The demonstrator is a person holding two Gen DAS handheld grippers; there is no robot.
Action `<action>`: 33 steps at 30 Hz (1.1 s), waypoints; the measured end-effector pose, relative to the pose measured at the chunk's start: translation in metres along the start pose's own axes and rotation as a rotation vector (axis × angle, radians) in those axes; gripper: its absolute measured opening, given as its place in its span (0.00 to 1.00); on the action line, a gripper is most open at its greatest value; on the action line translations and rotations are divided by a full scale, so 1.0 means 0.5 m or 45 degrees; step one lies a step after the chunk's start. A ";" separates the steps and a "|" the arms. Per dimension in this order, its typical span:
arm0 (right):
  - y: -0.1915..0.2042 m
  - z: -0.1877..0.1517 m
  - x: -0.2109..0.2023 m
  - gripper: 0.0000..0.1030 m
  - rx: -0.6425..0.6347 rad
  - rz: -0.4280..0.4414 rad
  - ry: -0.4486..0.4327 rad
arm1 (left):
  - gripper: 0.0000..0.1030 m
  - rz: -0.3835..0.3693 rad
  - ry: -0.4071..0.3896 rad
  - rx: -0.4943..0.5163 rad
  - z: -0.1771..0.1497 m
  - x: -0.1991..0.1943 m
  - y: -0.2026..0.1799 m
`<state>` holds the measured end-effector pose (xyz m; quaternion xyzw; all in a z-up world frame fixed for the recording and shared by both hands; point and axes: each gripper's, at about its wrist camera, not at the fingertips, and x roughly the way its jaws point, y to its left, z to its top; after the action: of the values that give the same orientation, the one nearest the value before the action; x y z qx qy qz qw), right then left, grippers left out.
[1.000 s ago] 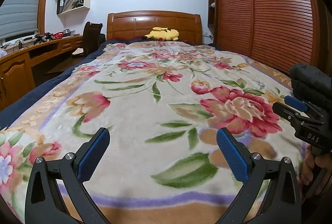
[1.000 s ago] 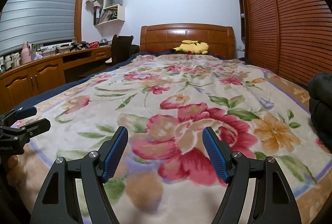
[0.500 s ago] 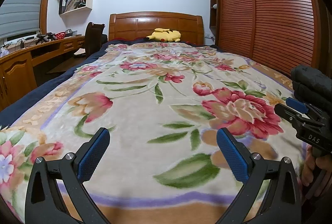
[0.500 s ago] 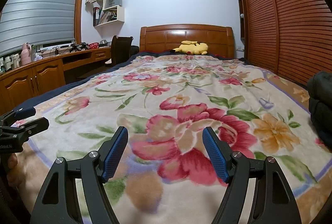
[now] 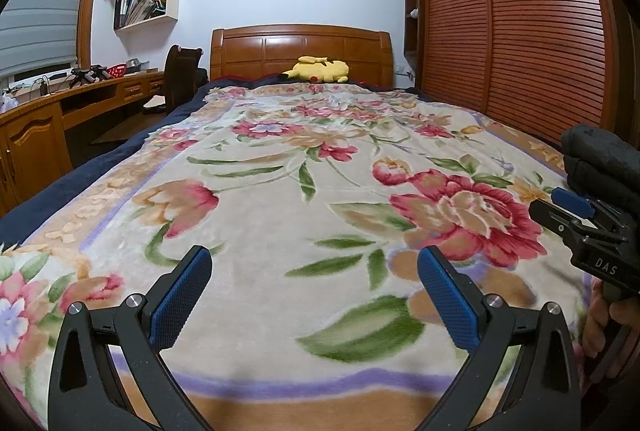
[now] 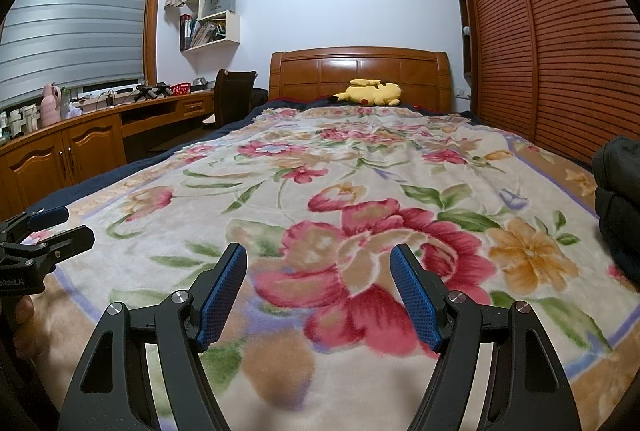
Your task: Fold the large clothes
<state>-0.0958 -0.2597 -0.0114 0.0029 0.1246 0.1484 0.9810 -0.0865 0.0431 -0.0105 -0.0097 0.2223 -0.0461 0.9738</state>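
Observation:
A dark folded garment (image 5: 600,159) lies in a stack at the right edge of the bed, also at the right rim of the right wrist view as the dark garment (image 6: 618,199). My left gripper (image 5: 316,267) hovers open over the foot of the floral blanket (image 5: 320,171), nothing between its blue pads. My right gripper (image 6: 318,265) is open too and holds nothing. Each gripper shows in the other's view: the right one (image 5: 568,209) beside the garment, the left one (image 6: 48,227) at the bed's left side.
The bed's wooden headboard (image 5: 300,51) carries a yellow plush toy (image 5: 318,70). A wooden desk (image 6: 80,139) with a chair (image 6: 232,91) runs along the left. Slatted wardrobe doors (image 5: 520,31) stand close on the right. A hand (image 5: 616,319) grips the right tool.

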 end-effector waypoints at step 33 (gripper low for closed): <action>0.001 0.001 0.007 0.74 0.007 -0.005 -0.005 | 1.00 0.003 -0.001 0.005 0.000 -0.003 0.001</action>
<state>-0.0925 -0.2579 -0.0120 0.0056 0.1231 0.1462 0.9815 -0.0878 0.0439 -0.0098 -0.0075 0.2218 -0.0453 0.9740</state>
